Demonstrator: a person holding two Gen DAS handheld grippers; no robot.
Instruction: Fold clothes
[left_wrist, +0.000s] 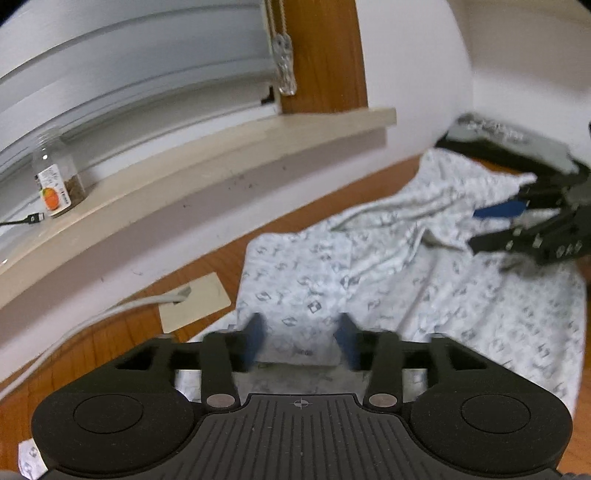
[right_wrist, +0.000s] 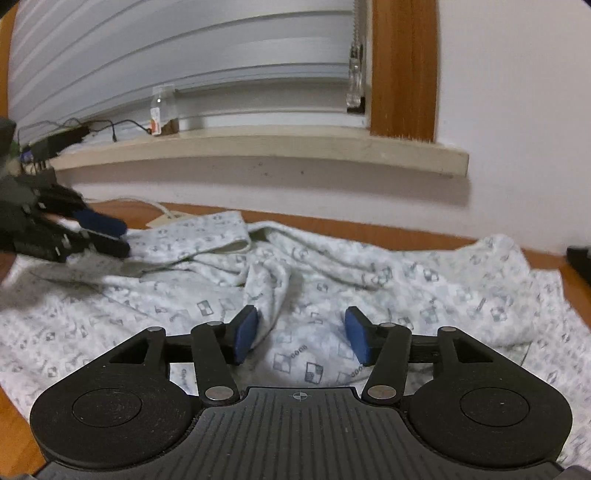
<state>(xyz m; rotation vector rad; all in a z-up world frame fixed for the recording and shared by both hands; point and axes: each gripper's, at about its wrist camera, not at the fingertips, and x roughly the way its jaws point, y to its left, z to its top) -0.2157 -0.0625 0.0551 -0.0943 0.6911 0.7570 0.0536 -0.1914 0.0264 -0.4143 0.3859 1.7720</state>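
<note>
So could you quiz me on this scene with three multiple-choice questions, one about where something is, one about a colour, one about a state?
1. Where does the small clear jar stand?
A. On the window ledge
B. On the garment
C. On the wooden floor

2. What colour are the pads on the gripper fingers?
A. Red
B. Blue
C. Yellow

3. How does the patterned garment lie?
A. Neatly folded in a square
B. Hanging from a hook
C. Spread out and rumpled

Answers:
1. A, the jar sits on the pale window ledge below the blinds.
2. B, both the left gripper and the right gripper show blue pads.
3. C, the garment is spread over the wooden surface with raised wrinkles across its middle.
</note>
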